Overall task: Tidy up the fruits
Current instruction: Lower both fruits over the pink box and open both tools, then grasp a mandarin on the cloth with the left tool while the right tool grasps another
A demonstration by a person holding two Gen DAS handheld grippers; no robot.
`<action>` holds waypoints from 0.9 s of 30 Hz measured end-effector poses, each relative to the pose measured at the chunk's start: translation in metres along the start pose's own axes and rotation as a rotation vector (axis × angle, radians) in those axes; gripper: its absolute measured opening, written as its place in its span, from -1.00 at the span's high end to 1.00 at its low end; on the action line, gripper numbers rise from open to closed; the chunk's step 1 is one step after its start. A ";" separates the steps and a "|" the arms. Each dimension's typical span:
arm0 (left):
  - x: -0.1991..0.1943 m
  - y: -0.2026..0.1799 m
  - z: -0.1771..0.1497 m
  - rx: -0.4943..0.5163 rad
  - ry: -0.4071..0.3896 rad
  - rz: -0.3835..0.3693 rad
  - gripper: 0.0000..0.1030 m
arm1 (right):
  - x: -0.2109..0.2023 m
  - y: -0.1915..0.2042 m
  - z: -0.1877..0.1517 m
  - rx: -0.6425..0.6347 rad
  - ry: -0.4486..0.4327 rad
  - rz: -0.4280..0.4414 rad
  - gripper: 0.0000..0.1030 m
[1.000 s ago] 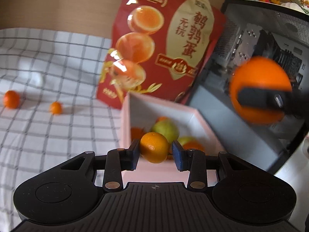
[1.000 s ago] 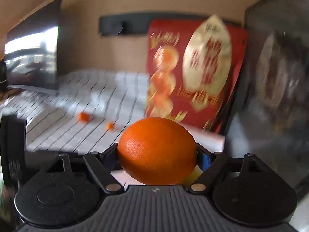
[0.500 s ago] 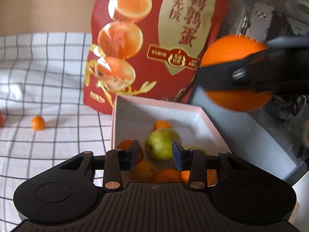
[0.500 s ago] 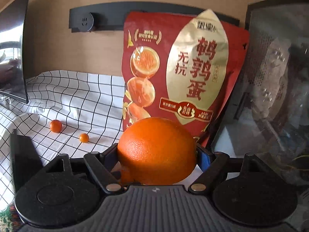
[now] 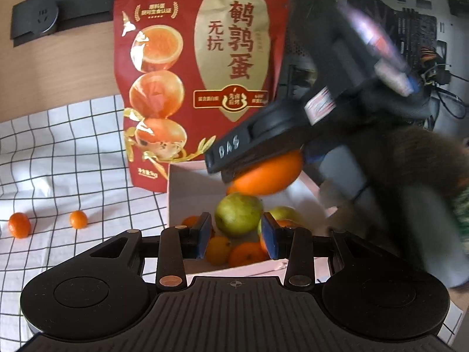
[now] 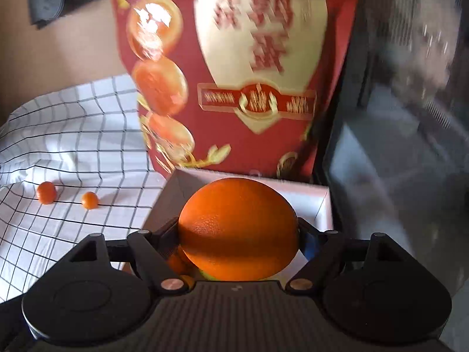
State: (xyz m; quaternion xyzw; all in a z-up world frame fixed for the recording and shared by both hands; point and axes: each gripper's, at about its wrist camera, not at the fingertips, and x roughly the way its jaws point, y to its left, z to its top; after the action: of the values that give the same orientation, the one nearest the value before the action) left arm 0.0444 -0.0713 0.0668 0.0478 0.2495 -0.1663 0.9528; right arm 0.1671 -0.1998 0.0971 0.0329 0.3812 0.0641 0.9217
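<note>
My right gripper (image 6: 239,231) is shut on a big orange (image 6: 238,230) and holds it over the pink box (image 6: 321,205). In the left wrist view the same big orange (image 5: 268,174) hangs under the right gripper's body, just above a green pear (image 5: 237,212) in the pink box (image 5: 187,187). My left gripper (image 5: 236,234) is open and empty at the box's near edge, above several small oranges (image 5: 246,253). Two small oranges (image 5: 19,224) (image 5: 78,219) lie on the checked cloth to the left.
A red snack bag (image 5: 199,88) stands right behind the box. A dark computer case (image 5: 410,44) stands at the right. The checked cloth (image 5: 73,161) covers the table at the left. A black socket strip (image 5: 44,20) runs along the wall.
My left gripper let its small orange fall into the box and now stands open. My right gripper has carried the big orange leftward and down to just above the fruit in the box.
</note>
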 end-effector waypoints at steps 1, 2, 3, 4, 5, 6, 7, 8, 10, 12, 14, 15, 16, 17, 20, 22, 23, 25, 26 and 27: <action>0.000 0.000 0.000 0.000 -0.002 -0.002 0.19 | 0.007 -0.004 -0.002 0.019 0.020 0.006 -0.58; -0.001 0.000 -0.001 -0.002 -0.003 -0.004 0.19 | 0.014 -0.008 -0.004 0.036 0.045 0.013 -0.58; 0.000 0.000 -0.001 -0.003 -0.002 -0.003 0.19 | 0.021 -0.012 -0.006 0.053 0.071 0.019 -0.58; 0.001 0.000 -0.002 -0.004 0.000 -0.002 0.19 | 0.027 -0.016 -0.008 0.071 0.098 0.028 -0.60; 0.001 0.000 -0.003 -0.004 0.002 0.003 0.19 | 0.027 -0.020 -0.010 0.086 0.086 0.037 -0.60; 0.002 0.001 -0.004 -0.006 0.005 0.009 0.19 | 0.025 -0.021 -0.010 0.087 0.077 0.039 -0.60; 0.003 0.002 -0.004 -0.011 0.008 0.014 0.19 | 0.023 -0.021 -0.009 0.074 0.072 0.031 -0.60; 0.004 0.004 -0.005 -0.020 0.010 0.017 0.19 | 0.021 -0.021 -0.009 0.061 0.070 0.024 -0.60; 0.007 0.009 -0.006 -0.041 0.012 0.024 0.19 | 0.017 -0.021 -0.008 0.041 0.070 0.015 -0.60; 0.009 0.015 -0.009 -0.059 0.013 0.041 0.19 | 0.013 -0.023 -0.008 0.042 0.057 0.022 -0.60; 0.011 0.023 -0.010 -0.080 0.017 0.057 0.19 | 0.009 -0.028 -0.008 0.060 0.033 0.050 -0.60; 0.011 0.028 -0.012 -0.095 0.016 0.063 0.19 | 0.003 -0.030 -0.009 0.063 -0.003 0.064 -0.59; 0.011 0.034 -0.013 -0.114 0.011 0.070 0.19 | -0.003 -0.030 -0.008 0.054 -0.038 0.066 -0.60; 0.011 0.040 -0.014 -0.132 0.006 0.074 0.19 | -0.011 -0.029 -0.007 0.038 -0.074 0.067 -0.59; 0.010 0.067 -0.019 -0.215 -0.019 0.088 0.19 | -0.035 -0.021 -0.004 -0.026 -0.165 0.075 -0.59; 0.007 0.090 -0.024 -0.289 -0.030 0.114 0.19 | -0.050 -0.014 -0.003 -0.059 -0.206 0.099 -0.60; 0.004 0.104 -0.026 -0.328 -0.036 0.135 0.19 | -0.057 -0.009 -0.004 -0.073 -0.218 0.119 -0.60; -0.004 0.131 -0.030 -0.386 -0.056 0.179 0.19 | -0.067 0.003 -0.007 -0.099 -0.233 0.157 -0.61; -0.008 0.144 -0.033 -0.404 -0.071 0.207 0.19 | -0.069 0.010 -0.009 -0.110 -0.237 0.172 -0.63; -0.013 0.158 -0.035 -0.416 -0.089 0.240 0.19 | -0.070 0.019 -0.012 -0.123 -0.241 0.185 -0.63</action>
State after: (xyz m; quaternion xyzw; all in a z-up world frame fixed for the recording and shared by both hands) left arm 0.0721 0.0871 0.0442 -0.1272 0.2286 0.0013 0.9652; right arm 0.1077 -0.1911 0.1400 0.0188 0.2588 0.1674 0.9511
